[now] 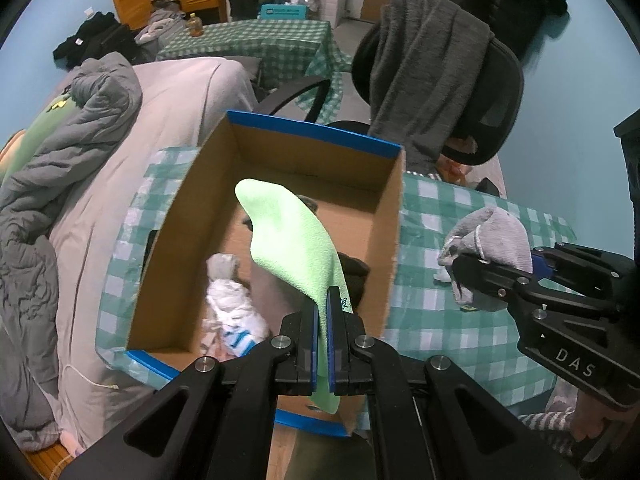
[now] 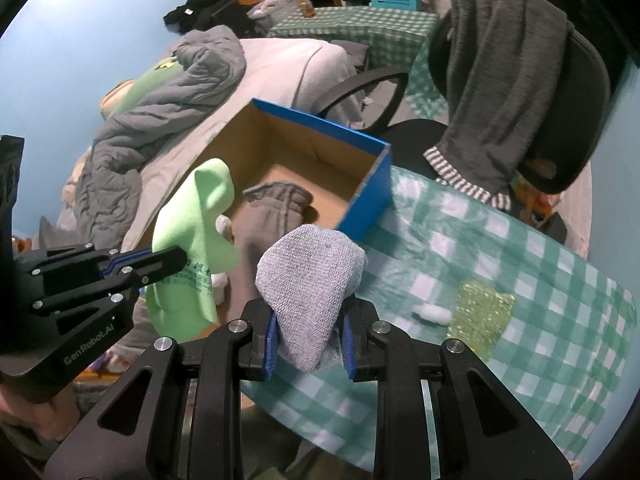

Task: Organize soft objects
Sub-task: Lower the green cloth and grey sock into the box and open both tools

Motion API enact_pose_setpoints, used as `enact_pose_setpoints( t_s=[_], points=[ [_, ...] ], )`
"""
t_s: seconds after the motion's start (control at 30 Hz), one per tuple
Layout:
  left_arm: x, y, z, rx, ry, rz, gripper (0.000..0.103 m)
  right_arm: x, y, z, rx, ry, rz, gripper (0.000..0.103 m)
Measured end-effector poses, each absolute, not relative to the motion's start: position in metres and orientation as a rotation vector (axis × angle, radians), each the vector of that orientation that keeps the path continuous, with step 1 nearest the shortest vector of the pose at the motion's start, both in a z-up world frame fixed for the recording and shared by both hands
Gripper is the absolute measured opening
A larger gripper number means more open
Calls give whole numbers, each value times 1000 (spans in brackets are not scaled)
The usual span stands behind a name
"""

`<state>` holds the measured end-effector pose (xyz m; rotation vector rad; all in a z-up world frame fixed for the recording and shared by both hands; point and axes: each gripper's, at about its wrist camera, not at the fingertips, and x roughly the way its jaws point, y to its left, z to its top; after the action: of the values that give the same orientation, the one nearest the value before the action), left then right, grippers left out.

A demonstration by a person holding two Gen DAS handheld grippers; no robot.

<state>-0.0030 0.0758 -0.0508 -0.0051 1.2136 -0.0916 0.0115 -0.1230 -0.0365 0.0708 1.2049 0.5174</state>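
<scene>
An open cardboard box point(image 1: 384, 200) with blue edges stands on a table with a green checked cloth point(image 1: 460, 320). My left gripper point(image 1: 322, 308) is shut on a light green cloth point(image 1: 296, 240) and holds it over the box. It also shows in the right wrist view point(image 2: 176, 260) with the green cloth point(image 2: 192, 240). My right gripper point(image 2: 308, 332) is shut on a grey knitted sock point(image 2: 312, 276), held above the table just right of the box point(image 2: 372, 184). In the left wrist view the right gripper point(image 1: 472, 268) holds that sock point(image 1: 492, 232). A white cloth point(image 1: 232, 308) and a grey garment point(image 2: 276, 208) lie inside the box.
A black office chair point(image 1: 492, 92) draped with a grey garment stands behind the table. A bed with a grey quilt point(image 1: 72, 136) lies to the left. A small white wad point(image 2: 432, 314) and a yellow-green glittery patch point(image 2: 484, 312) lie on the tablecloth at the right.
</scene>
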Motion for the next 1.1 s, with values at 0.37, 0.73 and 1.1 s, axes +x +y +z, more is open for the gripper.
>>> enact_pose_setpoints(
  t_s=[0.37, 0.73, 1.1],
  points=[
    [8, 112, -56, -28, 1223, -64, 3, 27, -81, -41, 52, 1214, 559, 23],
    [18, 134, -70, -20, 1249, -60, 3, 37, -54, -53, 62, 1244, 559, 23],
    [27, 147, -86, -17, 1295, -48, 4, 44, -41, -65, 82, 1288, 557, 26]
  ],
)
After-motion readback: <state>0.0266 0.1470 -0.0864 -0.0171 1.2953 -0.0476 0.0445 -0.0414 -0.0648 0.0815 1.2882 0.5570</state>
